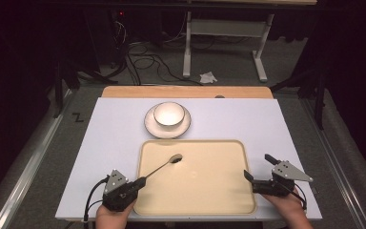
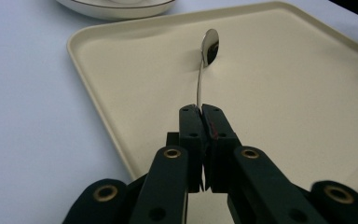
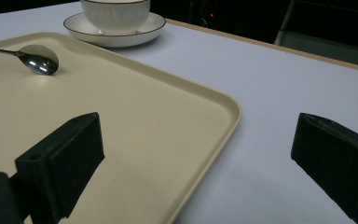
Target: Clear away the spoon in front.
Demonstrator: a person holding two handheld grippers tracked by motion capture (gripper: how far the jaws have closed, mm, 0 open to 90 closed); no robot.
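A metal spoon [image 1: 164, 164] [image 2: 204, 60] [image 3: 36, 59] lies slanted over the cream tray [image 1: 209, 195] [image 2: 307, 107] [image 3: 135, 121], its bowl resting on the tray floor. My left gripper [image 1: 141, 181] [image 2: 201, 110] is shut on the end of the spoon's handle at the tray's left rim. My right gripper [image 1: 258, 166] [image 3: 196, 158] stands open at the tray's right edge, one jaw over the tray and one over the table, nothing between them. A white bowl [image 1: 168, 114] [image 3: 115, 14] sits on a saucer [image 1: 152, 128] [image 2: 116, 9] [image 3: 135, 29] beyond the tray.
The tray and saucer rest on a white tabletop [image 1: 109, 138] with a wooden strip [image 1: 186, 91] along its far edge. Behind it are a carpeted floor, cables [image 1: 143, 62] and a table frame [image 1: 228, 38]. Bare tabletop runs left and right of the tray.
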